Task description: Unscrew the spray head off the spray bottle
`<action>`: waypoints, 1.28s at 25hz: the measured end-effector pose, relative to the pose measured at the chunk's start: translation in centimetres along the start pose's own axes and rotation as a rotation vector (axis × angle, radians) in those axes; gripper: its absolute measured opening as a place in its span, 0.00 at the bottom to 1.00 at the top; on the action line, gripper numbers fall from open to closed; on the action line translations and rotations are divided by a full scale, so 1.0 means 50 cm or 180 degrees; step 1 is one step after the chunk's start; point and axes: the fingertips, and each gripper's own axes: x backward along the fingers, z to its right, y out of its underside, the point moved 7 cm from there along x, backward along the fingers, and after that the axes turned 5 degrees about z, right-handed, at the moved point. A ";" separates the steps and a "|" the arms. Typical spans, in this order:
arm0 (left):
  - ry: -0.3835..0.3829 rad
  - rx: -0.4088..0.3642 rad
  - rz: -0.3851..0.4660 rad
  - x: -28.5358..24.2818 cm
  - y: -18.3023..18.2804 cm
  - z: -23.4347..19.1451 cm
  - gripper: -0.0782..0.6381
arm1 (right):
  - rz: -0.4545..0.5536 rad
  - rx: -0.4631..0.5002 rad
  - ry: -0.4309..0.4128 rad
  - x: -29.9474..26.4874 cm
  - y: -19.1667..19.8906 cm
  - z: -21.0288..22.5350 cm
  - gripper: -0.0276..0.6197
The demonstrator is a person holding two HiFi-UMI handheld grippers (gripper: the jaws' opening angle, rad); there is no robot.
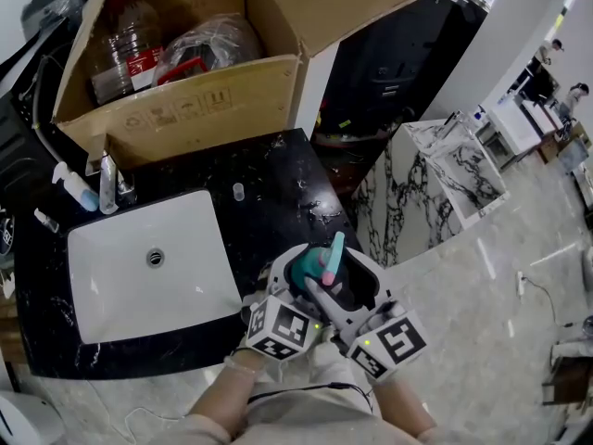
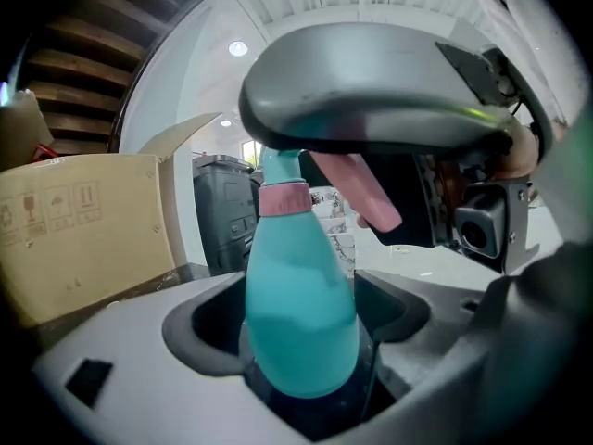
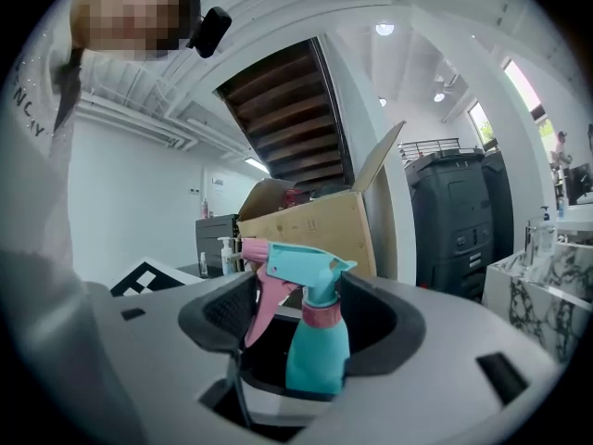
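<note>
Head view: left gripper [image 1: 301, 287] and right gripper [image 1: 350, 284] meet over the front edge of the black table [image 1: 269, 202], spray bottle [image 1: 310, 269] between them, spray head [image 1: 331, 251] on top; white sink [image 1: 120, 276] to the left, cardboard box [image 1: 185, 105] behind. Left gripper view: left jaws clamped on the teal bottle body, pink collar [image 2: 283, 197] above them, right gripper's underside over the head. Right gripper view: right jaws stand wide with the spray head between them, nozzle and rear tip close to either jaw; can't tell if the pads actually press on it.
</note>
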 end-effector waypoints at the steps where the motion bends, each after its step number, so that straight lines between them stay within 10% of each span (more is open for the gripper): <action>1: -0.0002 0.0005 0.0000 0.000 0.000 0.000 0.62 | -0.0007 -0.0004 -0.0003 0.000 0.000 0.000 0.47; 17: 0.0117 0.0039 0.0032 0.004 0.005 -0.004 0.61 | -0.0213 0.0122 -0.0477 0.026 -0.009 0.025 0.37; 32: 0.0178 0.0093 0.0066 0.009 0.012 -0.006 0.61 | -0.0207 0.0078 -0.0314 0.085 0.002 0.079 0.28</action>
